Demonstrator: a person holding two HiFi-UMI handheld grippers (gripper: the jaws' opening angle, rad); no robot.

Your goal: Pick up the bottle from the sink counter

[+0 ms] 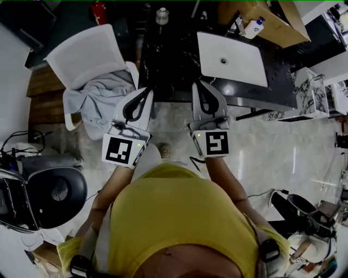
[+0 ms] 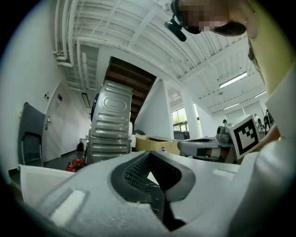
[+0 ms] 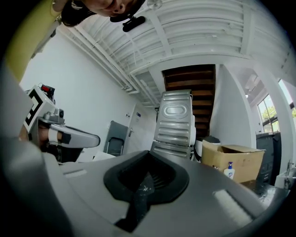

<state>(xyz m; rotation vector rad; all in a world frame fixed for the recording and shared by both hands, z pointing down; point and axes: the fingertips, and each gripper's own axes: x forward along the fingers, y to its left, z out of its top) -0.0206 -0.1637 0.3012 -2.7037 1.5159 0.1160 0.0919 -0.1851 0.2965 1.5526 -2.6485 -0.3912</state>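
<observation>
A small clear bottle point(image 1: 162, 15) stands at the far edge of the black sink counter point(image 1: 174, 59), left of the white basin point(image 1: 232, 58). A white bottle with a blue top point(image 1: 254, 27) stands beside the cardboard box point(image 1: 263, 16); it also shows as the white bottle point(image 3: 230, 170) in the right gripper view. My left gripper point(image 1: 145, 92) and right gripper point(image 1: 200, 87) are held side by side at the counter's near edge, short of both bottles. Both point up and across the room, jaws shut, nothing between them. The left gripper point(image 2: 152, 178) and right gripper point(image 3: 147, 183) fill the bottom of their own views.
A white chair point(image 1: 84, 54) with a grey cloth point(image 1: 100, 100) stands left of the counter. A black round fan unit point(image 1: 54, 193) sits on the floor at lower left. Marbled slabs point(image 1: 307, 92) lean at the right. A ribbed metal casing point(image 3: 175, 122) rises beyond the counter.
</observation>
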